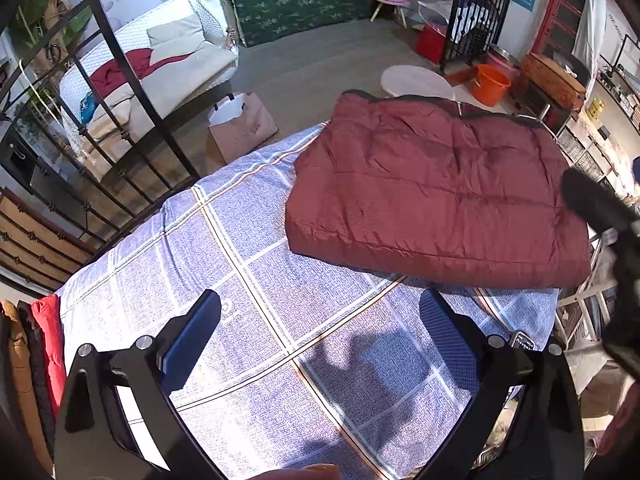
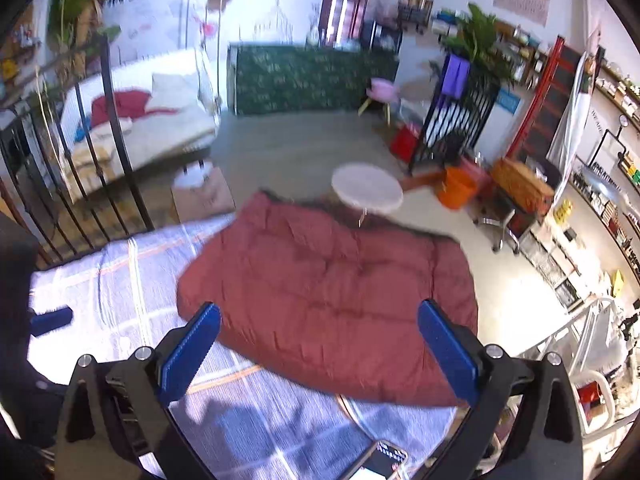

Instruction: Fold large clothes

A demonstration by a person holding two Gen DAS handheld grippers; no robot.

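Maroon, puffy quilted fabric: a padded jacket point(image 1: 436, 196) lies folded into a thick rectangle (dark trim along its far edge) on the far right part of a checked blue-and-white bedsheet point(image 1: 224, 264). The left gripper point(image 1: 320, 340) and right gripper point(image 2: 320, 344) both hover wide open, blue-padded fingers holding nothing.

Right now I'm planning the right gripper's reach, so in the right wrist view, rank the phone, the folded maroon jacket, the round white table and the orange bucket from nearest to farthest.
1. phone: just below the right gripper, on the checked sheet.
2. folded maroon jacket: directly ahead, between the open fingers.
3. round white table: past the jacket's far edge.
4. orange bucket: farther right, on the floor.
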